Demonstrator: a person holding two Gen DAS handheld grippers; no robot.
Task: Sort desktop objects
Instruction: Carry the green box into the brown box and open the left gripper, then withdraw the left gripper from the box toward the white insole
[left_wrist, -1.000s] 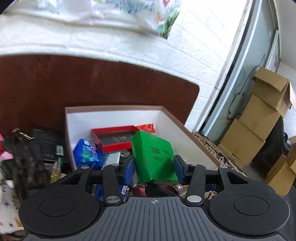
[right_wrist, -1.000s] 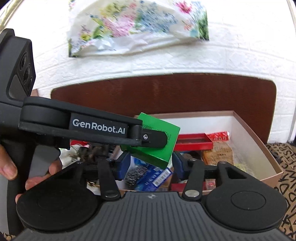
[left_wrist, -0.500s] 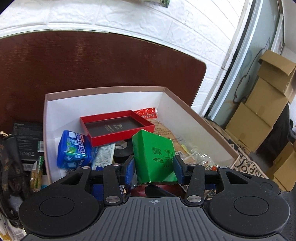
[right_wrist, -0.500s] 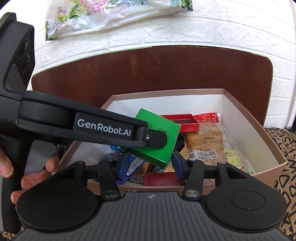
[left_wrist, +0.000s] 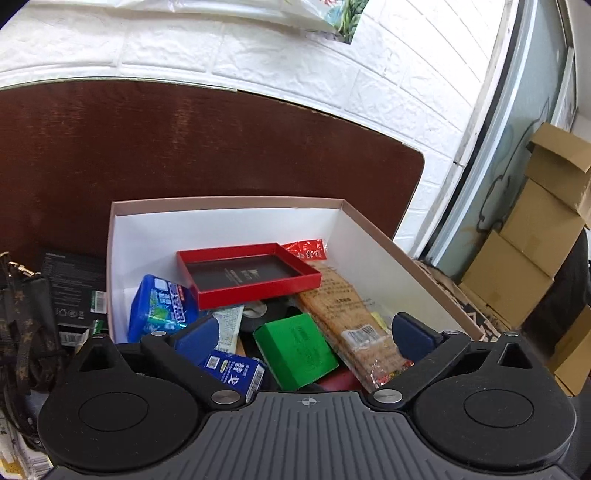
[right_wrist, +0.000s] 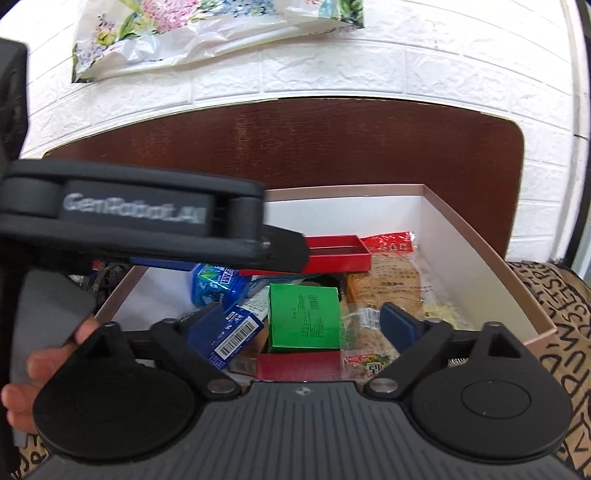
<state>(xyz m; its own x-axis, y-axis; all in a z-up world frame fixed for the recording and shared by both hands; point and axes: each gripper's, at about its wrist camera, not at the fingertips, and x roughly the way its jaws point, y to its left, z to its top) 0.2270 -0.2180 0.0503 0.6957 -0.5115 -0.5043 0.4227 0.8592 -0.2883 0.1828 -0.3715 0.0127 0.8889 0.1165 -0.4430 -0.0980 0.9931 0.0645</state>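
Observation:
A green box (left_wrist: 297, 350) lies loose in the pink cardboard box (left_wrist: 229, 202), among other items; it also shows in the right wrist view (right_wrist: 304, 317). My left gripper (left_wrist: 304, 336) is open and empty just above the green box. My right gripper (right_wrist: 303, 326) is open and empty over the near end of the pink box (right_wrist: 476, 236). The left gripper's black body (right_wrist: 155, 225) crosses the right wrist view, blurred.
In the box lie a red tray (left_wrist: 247, 271), a blue packet (left_wrist: 160, 308), a cracker pack (left_wrist: 351, 314) and a blue carton (left_wrist: 236, 369). A black box (left_wrist: 72, 284) and brown strap (left_wrist: 18, 325) lie left of it. Cardboard cartons (left_wrist: 528, 258) stand at the right.
My left gripper has opened and let go of the green box, which now lies flat in the pink box. The right gripper has opened wider.

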